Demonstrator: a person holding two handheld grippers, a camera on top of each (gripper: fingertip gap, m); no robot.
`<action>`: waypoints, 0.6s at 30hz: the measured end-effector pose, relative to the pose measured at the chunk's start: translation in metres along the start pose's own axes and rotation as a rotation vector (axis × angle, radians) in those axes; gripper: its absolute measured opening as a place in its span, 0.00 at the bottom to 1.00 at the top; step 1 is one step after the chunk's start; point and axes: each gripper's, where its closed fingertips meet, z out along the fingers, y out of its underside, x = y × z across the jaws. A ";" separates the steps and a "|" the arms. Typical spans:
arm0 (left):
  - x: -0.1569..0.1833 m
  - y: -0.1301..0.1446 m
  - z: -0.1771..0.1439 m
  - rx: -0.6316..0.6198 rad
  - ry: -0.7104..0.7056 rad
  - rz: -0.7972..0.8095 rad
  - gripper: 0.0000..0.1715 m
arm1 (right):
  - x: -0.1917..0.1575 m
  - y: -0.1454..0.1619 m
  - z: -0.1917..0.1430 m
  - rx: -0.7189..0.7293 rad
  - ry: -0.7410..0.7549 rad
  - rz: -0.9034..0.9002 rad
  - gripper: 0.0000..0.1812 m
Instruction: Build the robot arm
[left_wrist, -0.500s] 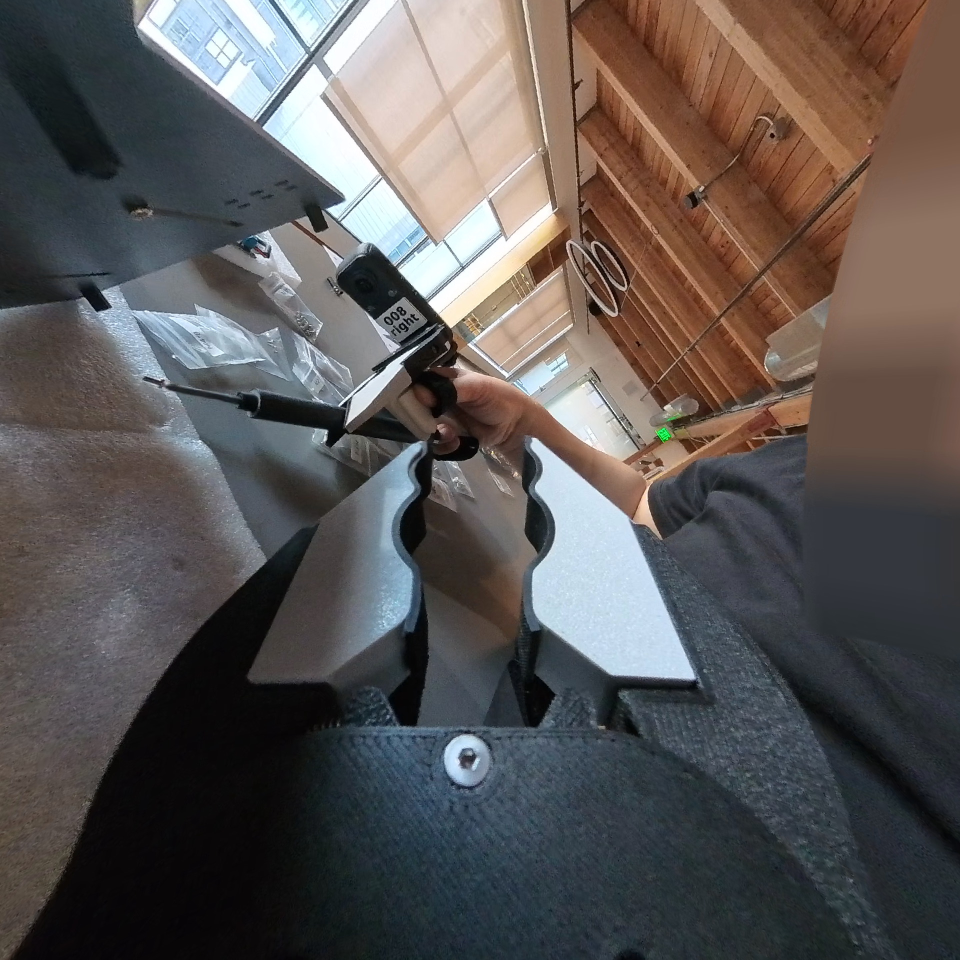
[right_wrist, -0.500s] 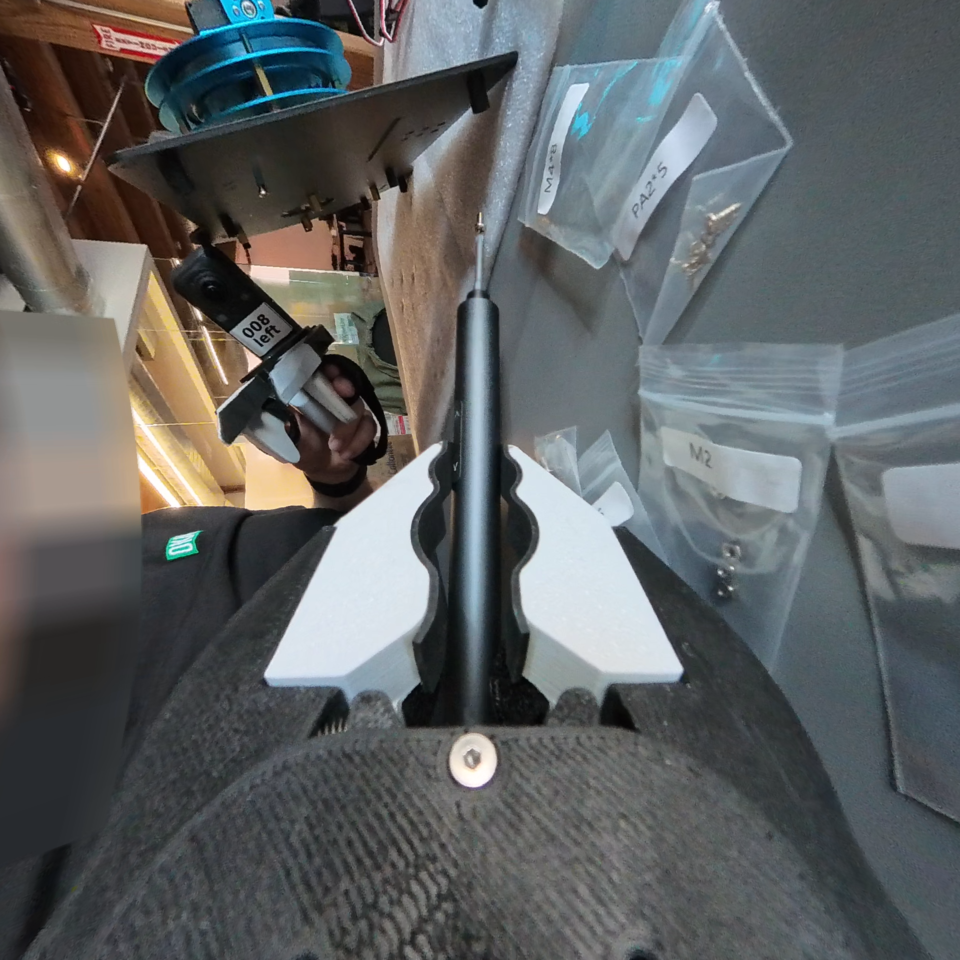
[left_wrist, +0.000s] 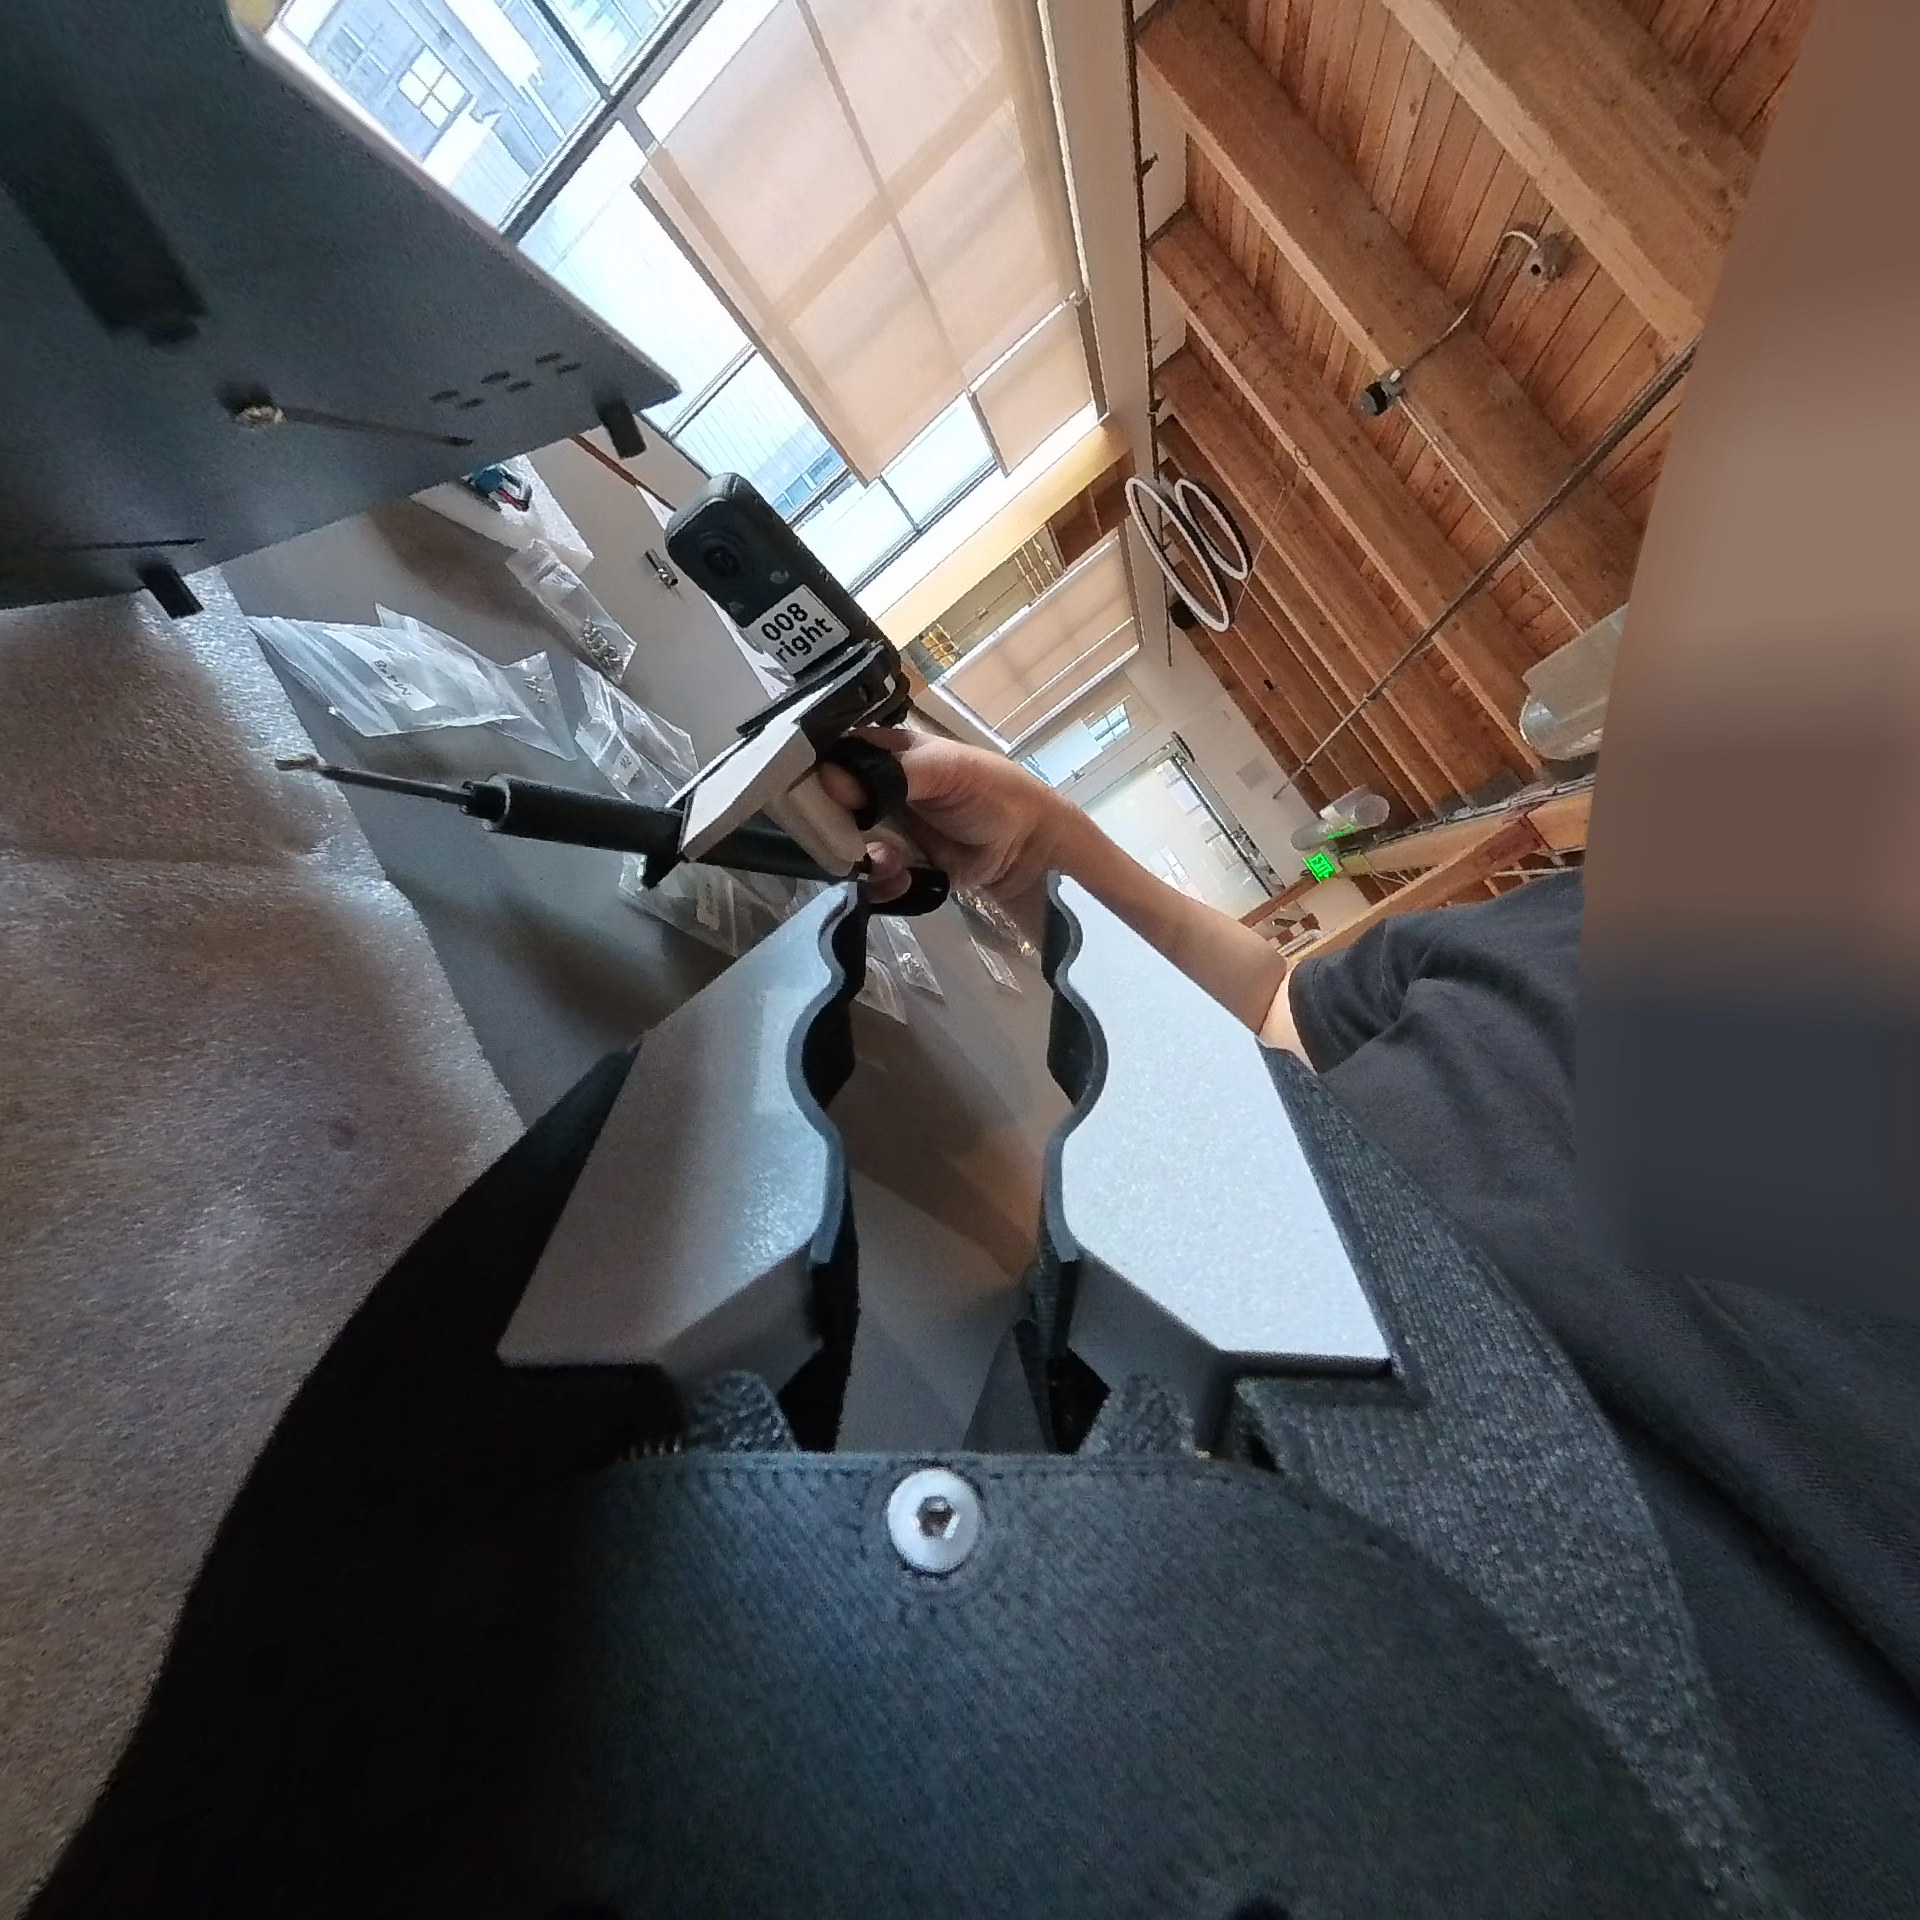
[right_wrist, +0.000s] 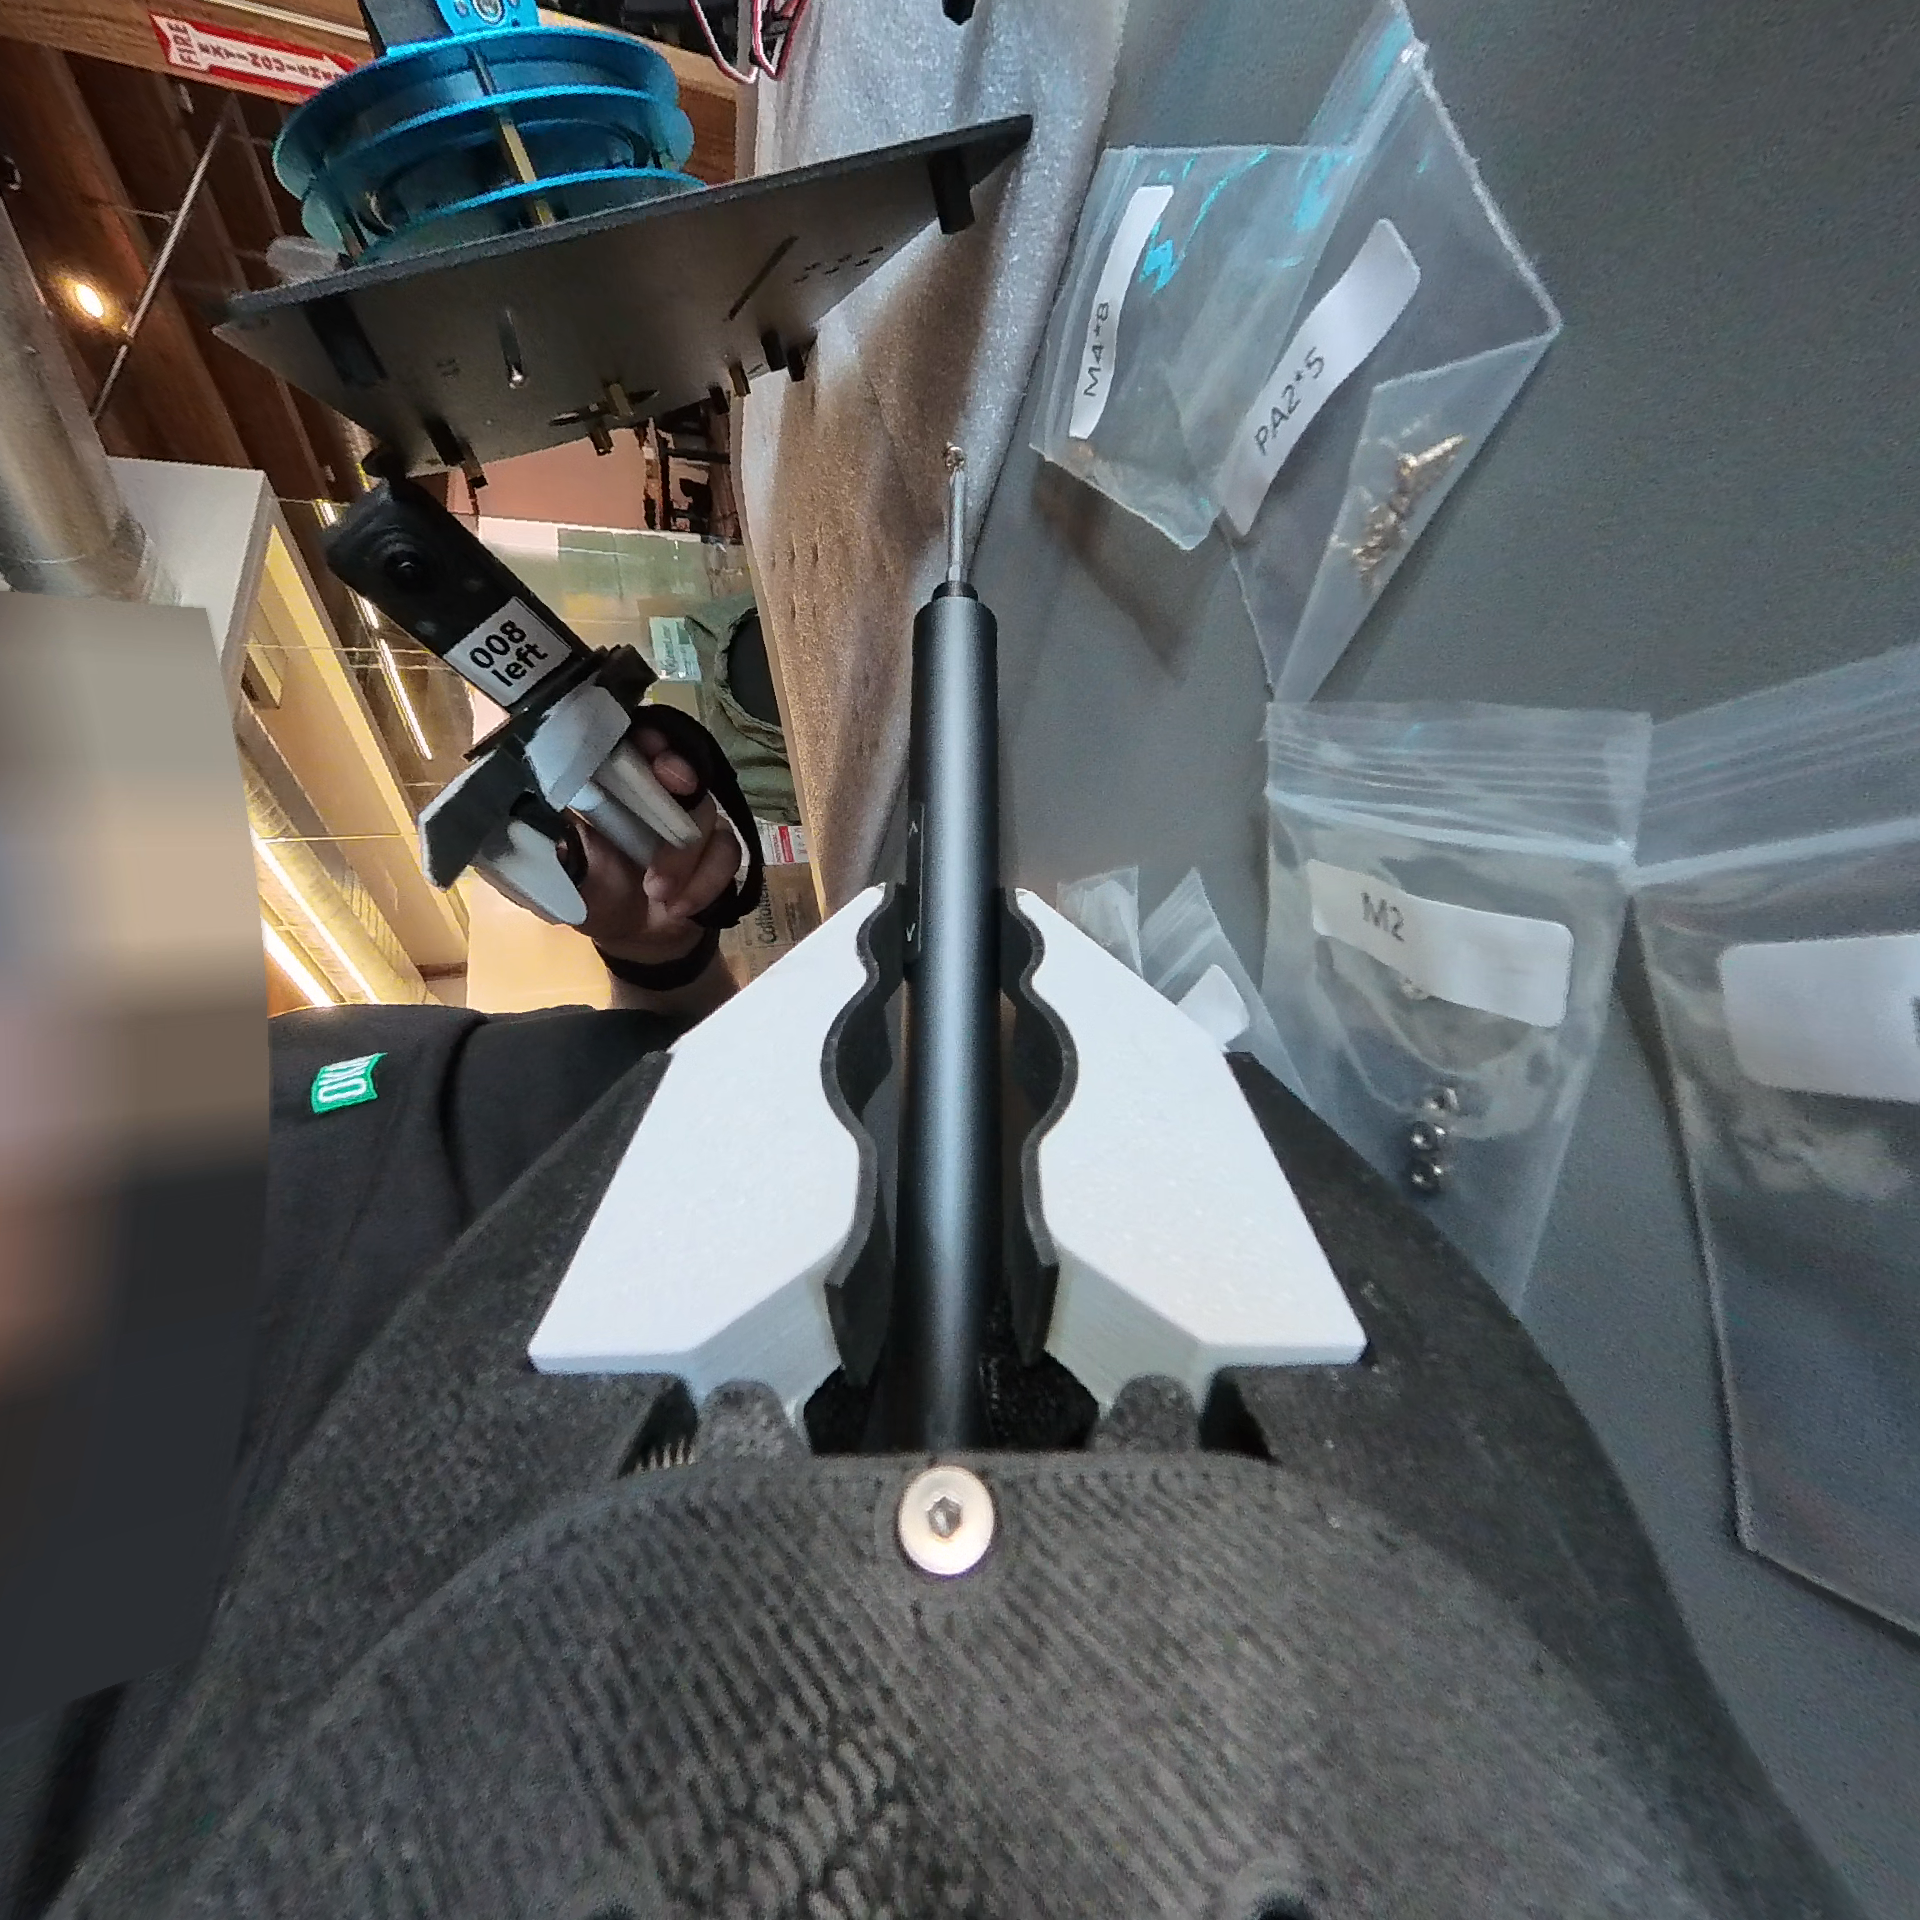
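A small screw (right_wrist: 951, 454) is now seen on the screwdriver (right_wrist: 943, 1039) tip, where none was visible before. The tool is otherwise barely shifted.

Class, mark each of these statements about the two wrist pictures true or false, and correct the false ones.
1. The right hand-held gripper is shut on a black electric screwdriver. True.
2. The left hand-held gripper holds a plastic bag. False: its jaws are apart with nothing between them.
3. A small screw sits at the screwdriver's bit tip. True.
4. The blue spool-like part lies flat on the grey table. False: it is mounted on a black plate that stands on edge on the foam sheet.
5. The clear bags are all unlabelled. False: several carry white labels.
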 end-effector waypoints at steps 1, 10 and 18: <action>0.000 0.000 0.000 0.001 0.002 -0.003 0.18 | 0.000 0.000 -0.001 -0.004 -0.001 0.000 0.09; 0.001 0.003 0.002 -0.015 0.000 0.008 0.18 | 0.002 0.014 0.001 -0.072 0.043 -0.037 0.09; 0.000 0.004 0.001 -0.010 0.002 0.000 0.18 | 0.001 0.018 0.002 -0.098 0.103 -0.089 0.09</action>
